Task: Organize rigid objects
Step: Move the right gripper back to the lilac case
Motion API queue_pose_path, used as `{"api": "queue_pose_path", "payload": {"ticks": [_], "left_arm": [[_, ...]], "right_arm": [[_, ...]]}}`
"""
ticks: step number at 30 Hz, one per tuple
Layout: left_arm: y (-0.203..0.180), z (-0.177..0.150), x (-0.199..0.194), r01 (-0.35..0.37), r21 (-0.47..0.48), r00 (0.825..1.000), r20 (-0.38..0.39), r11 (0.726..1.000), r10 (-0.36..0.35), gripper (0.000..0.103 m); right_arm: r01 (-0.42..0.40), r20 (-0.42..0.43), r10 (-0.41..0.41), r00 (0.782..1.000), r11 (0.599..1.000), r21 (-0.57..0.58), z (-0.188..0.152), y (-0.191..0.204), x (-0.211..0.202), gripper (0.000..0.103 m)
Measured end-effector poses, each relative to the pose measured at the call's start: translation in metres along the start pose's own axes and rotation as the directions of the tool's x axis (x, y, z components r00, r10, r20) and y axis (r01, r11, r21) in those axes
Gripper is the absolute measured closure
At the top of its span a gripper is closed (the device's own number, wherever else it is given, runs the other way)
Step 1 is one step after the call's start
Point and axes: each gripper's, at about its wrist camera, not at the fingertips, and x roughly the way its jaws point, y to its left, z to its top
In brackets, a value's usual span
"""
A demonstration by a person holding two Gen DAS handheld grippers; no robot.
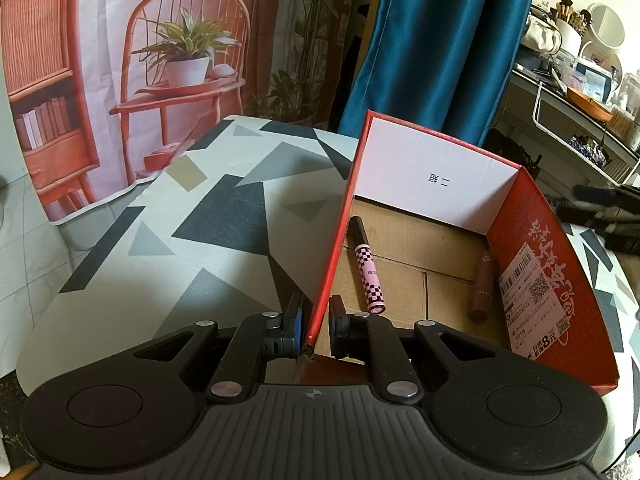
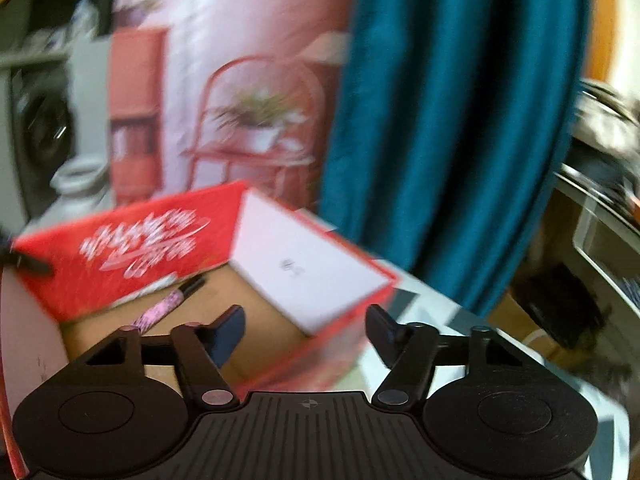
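Note:
A red cardboard box (image 1: 552,280) with a brown floor stands on the patterned table. Inside lie a pink checkered pen with a black cap (image 1: 368,270) and a brown-red tube (image 1: 482,290). My left gripper (image 1: 315,330) is shut on the box's near left wall (image 1: 332,248), one finger outside and one inside. In the blurred right wrist view, my right gripper (image 2: 306,330) is open and empty above the box's near right corner (image 2: 340,322). The pink pen (image 2: 160,308) shows there too.
The table (image 1: 192,240) wears a grey, black and white geometric cloth. A printed backdrop (image 1: 140,60) and a teal curtain (image 1: 440,40) hang behind. A cluttered shelf (image 1: 580,80) stands at the right. Dark objects (image 1: 604,216) lie beyond the box's right side.

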Motion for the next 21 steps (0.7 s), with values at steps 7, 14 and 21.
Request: {"api": "queue_pose_path", "payload": {"ticks": [7,14,21], "left_arm": [[0.0,0.0,0.0,0.001,-0.001,1.0,0.0,1.0,-0.001,0.089],[0.001,0.0,0.0,0.002,-0.001,1.0,0.0,1.0,-0.002,0.089],[0.0,0.0,0.0,-0.001,0.002,1.0,0.001,1.0,0.001,0.09]], "right_arm": [[0.076,-0.007,-0.077,0.997,0.972,0.22,-0.031,-0.049,-0.016,0.068],[0.167,-0.112,-0.14,0.984,0.943,0.289,-0.08,-0.054,-0.004,0.09],[0.163,-0.21,-0.125,0.97,0.971,0.175,-0.112,-0.057,0.01,0.017]]}}
